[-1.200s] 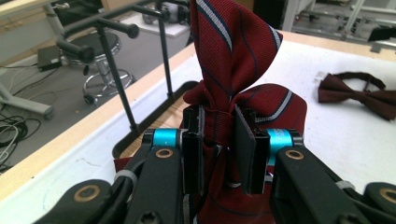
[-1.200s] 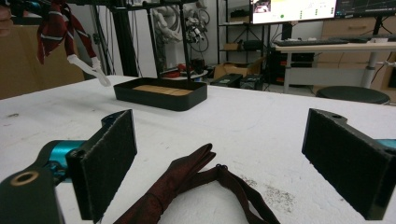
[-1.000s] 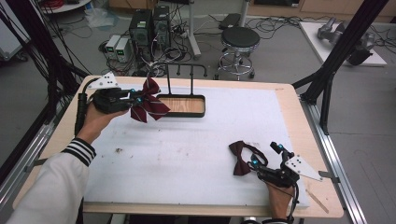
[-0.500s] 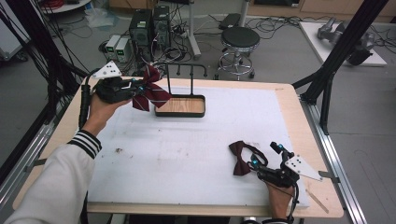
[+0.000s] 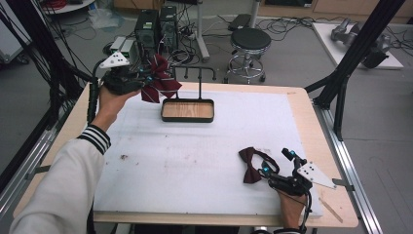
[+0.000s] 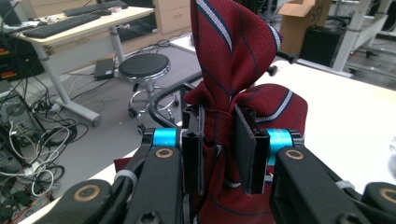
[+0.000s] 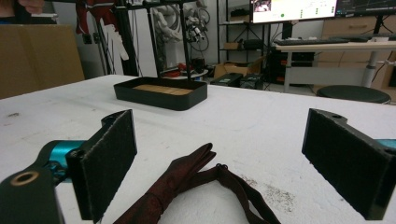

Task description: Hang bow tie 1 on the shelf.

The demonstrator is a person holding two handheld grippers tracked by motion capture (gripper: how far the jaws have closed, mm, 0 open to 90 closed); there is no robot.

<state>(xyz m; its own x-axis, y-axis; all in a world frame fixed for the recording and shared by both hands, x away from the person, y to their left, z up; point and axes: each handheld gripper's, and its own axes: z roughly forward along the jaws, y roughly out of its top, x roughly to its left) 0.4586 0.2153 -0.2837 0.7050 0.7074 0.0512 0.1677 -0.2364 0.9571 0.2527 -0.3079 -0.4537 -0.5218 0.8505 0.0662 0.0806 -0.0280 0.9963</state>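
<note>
I am holding my left tool (image 5: 141, 78) up in the air above the far left corner of the tabletop (image 5: 204, 146), and its two black jaws are clamping the knot of a red striped bow tie (image 5: 159, 80). In the left gripper view the red striped bow tie (image 6: 233, 70) is standing up between the jaws, one wing rising above them and the other hanging below, with thin white and dark stripes crossing the red cloth. My left hand (image 5: 109, 100) is wrapping the tool's body, and a white sleeve with dark striped cuff (image 5: 73, 175) is reaching in from the bottom left.

Just to the right of the lifted tie, a black tray with a wooden floor (image 5: 187, 110) is sitting on the far middle of the tabletop, and a thin black stand (image 5: 198, 78) is rising from its far edge.

I am resting my right tool (image 5: 272, 175) low near the right front of the tabletop, its jaws standing wide apart and gripping nothing. A dark maroon bow tie (image 5: 251, 163) is lying flat on the white surface just ahead of it. In the right gripper view that dark maroon bow tie (image 7: 187, 186) is lying between the two spread jaws, touching neither, its strap curling off to the right, while the black tray with a wooden floor (image 7: 161, 93) is sitting well beyond.
</note>
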